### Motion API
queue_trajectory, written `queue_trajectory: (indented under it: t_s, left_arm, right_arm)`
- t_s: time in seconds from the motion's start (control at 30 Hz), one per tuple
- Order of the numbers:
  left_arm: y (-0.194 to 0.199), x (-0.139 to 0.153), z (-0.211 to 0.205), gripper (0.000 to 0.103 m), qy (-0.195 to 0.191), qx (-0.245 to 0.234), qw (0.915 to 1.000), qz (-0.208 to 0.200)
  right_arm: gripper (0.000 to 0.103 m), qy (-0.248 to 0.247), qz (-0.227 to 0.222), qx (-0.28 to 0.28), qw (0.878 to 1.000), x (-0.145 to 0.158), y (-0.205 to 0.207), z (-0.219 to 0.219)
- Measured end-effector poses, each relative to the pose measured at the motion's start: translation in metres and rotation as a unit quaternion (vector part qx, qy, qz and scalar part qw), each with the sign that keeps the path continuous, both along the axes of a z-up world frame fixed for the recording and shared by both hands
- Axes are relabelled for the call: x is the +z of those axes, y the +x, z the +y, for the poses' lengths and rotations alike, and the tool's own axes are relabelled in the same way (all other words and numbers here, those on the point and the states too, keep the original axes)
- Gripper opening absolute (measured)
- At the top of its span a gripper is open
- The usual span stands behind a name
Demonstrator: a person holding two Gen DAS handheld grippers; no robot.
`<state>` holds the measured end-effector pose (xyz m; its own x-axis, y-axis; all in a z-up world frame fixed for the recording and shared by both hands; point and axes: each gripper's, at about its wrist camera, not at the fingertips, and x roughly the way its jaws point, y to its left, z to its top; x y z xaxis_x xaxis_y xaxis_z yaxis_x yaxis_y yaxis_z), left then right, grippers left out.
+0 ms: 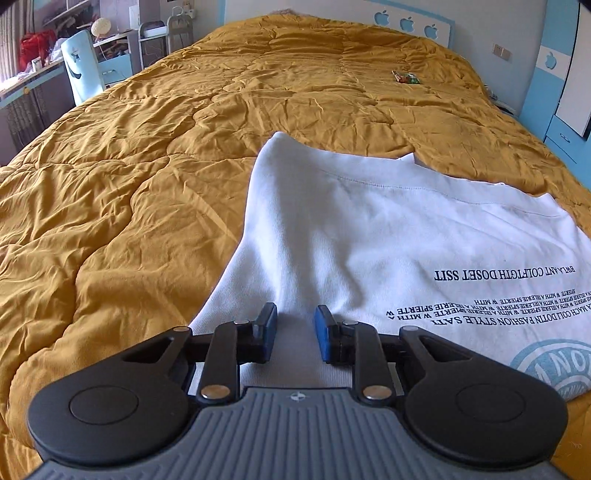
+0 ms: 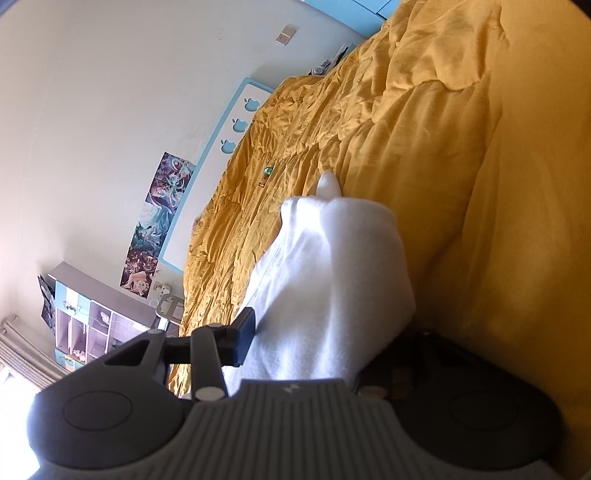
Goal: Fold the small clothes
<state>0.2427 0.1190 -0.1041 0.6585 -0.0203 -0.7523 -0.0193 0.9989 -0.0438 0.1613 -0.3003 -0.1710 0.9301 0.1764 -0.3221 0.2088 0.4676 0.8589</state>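
The left gripper (image 1: pixel 295 332) pointed steeply downward, its two blue-padded fingers (image 1: pixel 269 325) standing apart with a clear gap between them and nothing pinched. The right gripper (image 2: pixel 314 332) was rolled onto its side, white cloth (image 2: pixel 332 277) bunched between its fingers, one finger hidden beneath.

Soft white knit cloth on the shirt (image 1: pixel 369 229), finely ribbed and matt, with flat printed lettering. Crinkled, faintly sheeny woven fabric on the mustard quilt (image 1: pixel 147 166) (quilted in puffy panels). Matt black plastic on the left gripper (image 1: pixel 295 332), blue rubbery pads (image 1: pixel 322 332), bright metal rivets. Same matt plastic on the right gripper (image 2: pixel 317 332). Smooth painted headboard (image 1: pixel 413 14).
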Motion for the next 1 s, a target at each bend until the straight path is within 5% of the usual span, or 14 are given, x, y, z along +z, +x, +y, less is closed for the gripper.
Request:
queue_trajectory:
  t_s: [0.17,0.27,0.4,0.63,1.0]
  left_arm:
    - [-0.007,-0.003,0.000,0.031,-0.004,0.016,0.9997,-0.020]
    - [-0.014,-0.004,0.000,0.034,-0.001,0.007,0.9990,-0.045]
    - [-0.025,-0.005,0.009,0.040,-0.022,-0.001,0.9967,-0.078]
    - [-0.028,-0.004,0.033,0.049,-0.111,0.003,0.9887,-0.101]
    - [-0.036,0.014,0.054,0.053,-0.133,0.026,0.9821,-0.132]
  right_arm:
    - [0.038,-0.055,0.052,-0.001,0.997,0.018,0.009,0.011]
    - [0.017,-0.064,0.069,-0.022,0.995,0.026,0.010,0.013]
    - [0.011,-0.096,0.066,-0.037,0.992,0.038,0.009,0.022]
    - [0.010,-0.159,0.038,-0.038,0.986,0.062,0.010,0.035]
    - [0.009,-0.271,-0.006,-0.028,0.962,0.114,0.022,0.076]
